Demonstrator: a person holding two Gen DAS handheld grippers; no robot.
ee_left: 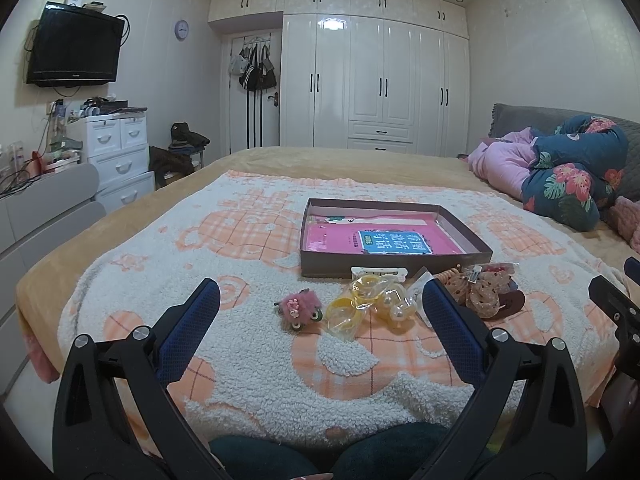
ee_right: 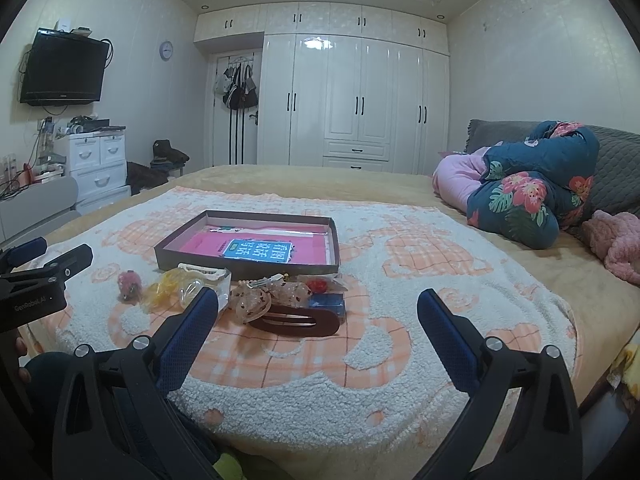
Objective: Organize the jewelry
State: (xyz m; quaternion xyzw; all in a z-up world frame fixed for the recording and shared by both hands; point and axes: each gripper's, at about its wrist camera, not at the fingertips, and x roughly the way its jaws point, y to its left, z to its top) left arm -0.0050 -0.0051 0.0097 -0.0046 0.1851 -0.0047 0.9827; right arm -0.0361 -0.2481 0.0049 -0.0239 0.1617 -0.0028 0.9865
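Hovering nearest, both left tongs [ee_left: 320,304] and right tongs [ee_right: 318,308] gaping apart, gripping nothing. Lying just beyond on the bed's blanket [ee_left: 248,360]: pink hair bobble [ee_left: 298,309], bagged yellow rings [ee_left: 360,308], brown hair clip [ee_right: 294,320], all unsorted. Sitting farther back, holding none of them yet, the shallow box [ee_left: 390,268], so sorting seemingly not begun.
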